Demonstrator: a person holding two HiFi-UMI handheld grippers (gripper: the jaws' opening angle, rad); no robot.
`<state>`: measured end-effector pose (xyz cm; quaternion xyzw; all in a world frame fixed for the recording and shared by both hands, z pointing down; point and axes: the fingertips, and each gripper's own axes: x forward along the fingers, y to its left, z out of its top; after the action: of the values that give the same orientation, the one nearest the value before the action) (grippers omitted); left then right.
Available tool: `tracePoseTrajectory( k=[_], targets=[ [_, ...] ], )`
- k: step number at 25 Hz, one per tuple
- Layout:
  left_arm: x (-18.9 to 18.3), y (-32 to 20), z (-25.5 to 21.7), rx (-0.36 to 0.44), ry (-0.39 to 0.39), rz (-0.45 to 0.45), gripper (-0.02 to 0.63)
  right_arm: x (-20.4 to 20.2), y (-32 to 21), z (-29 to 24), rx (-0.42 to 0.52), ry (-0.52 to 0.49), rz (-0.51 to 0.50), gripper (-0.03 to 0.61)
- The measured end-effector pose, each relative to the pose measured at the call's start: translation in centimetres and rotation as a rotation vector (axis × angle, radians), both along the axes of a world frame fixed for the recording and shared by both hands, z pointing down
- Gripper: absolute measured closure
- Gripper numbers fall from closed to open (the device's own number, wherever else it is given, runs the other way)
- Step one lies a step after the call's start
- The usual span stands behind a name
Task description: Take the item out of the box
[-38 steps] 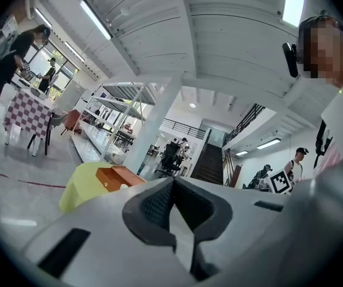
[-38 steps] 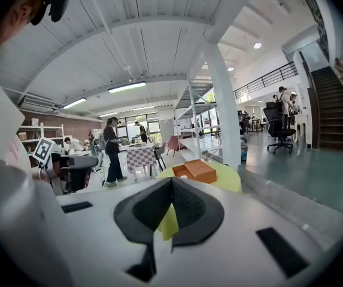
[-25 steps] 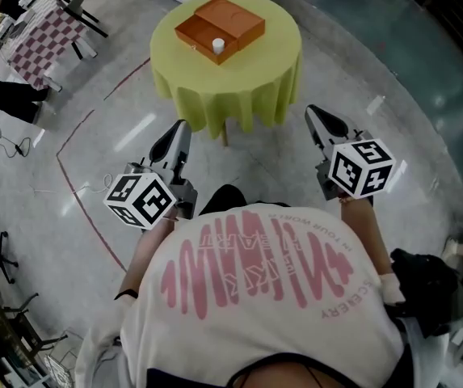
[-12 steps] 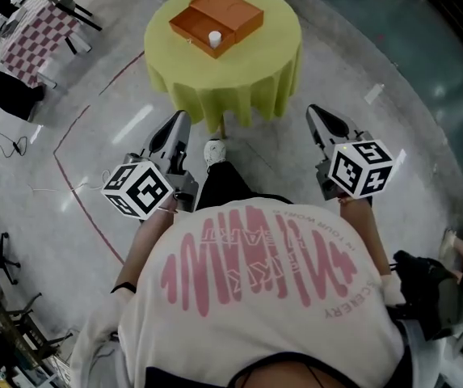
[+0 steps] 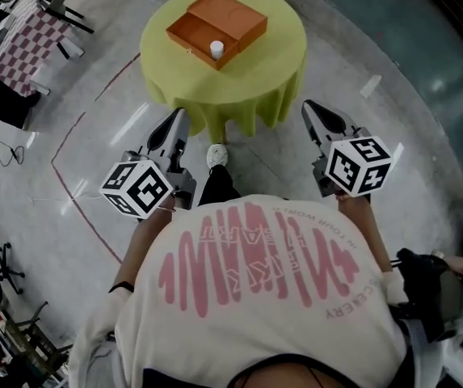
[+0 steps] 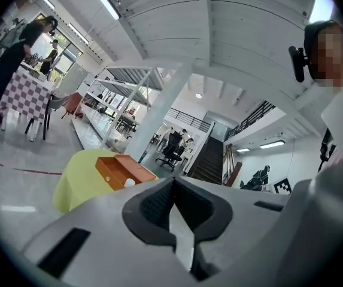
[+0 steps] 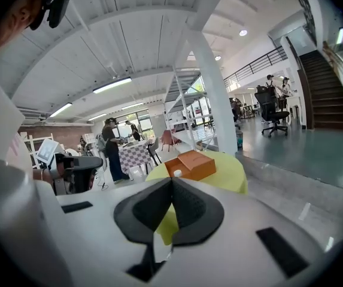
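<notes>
- Nearest is the person's white T-shirt [image 5: 255, 297] with a wavy pink print. The pink letters on it are upside down and too hard to read.
- The left hand-held gripper [image 5: 178, 120] sticks out in front of the shirt. Its jaws are pressed together and there is nothing between them. It carries a cube with black and white squares.
- The right hand-held gripper [image 5: 310, 107] is the same: jaws together, nothing in them, and a cube with squares.
- A white shoe [image 5: 216, 153] stands on the shiny grey floor [image 5: 393, 79] between the two grippers.
- Past the shoe is a round counter [image 5: 271, 63] under a yellow-green cloth, apart from both grippers.
- A flat orange box [image 5: 216, 24] lies open on the counter.
- A small white round item [image 5: 216, 49] sits in the near part of the box, by the side closest to the person.
- Far off at the top left is a table with a dark and white checked cloth [image 5: 13, 51].
</notes>
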<state>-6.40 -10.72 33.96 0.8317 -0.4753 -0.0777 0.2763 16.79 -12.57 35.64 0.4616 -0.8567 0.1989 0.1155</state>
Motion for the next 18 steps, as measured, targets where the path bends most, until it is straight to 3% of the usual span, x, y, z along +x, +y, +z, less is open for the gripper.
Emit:
tracePoseTrajectory(
  k=[7, 18],
  targets=[
    [-2.4, -8.6, -0.2, -0.007, 0.03, 0.044, 0.606, -3.0, -7.7, 0.2, 0.0, -0.001, 0.03, 0.572],
    [-7.0, -19.7, 0.4, -0.028, 0.007, 0.087, 0.606, -8.4, -18.7, 0.3, -0.01, -0.035, 0.07, 0.572]
  ],
)
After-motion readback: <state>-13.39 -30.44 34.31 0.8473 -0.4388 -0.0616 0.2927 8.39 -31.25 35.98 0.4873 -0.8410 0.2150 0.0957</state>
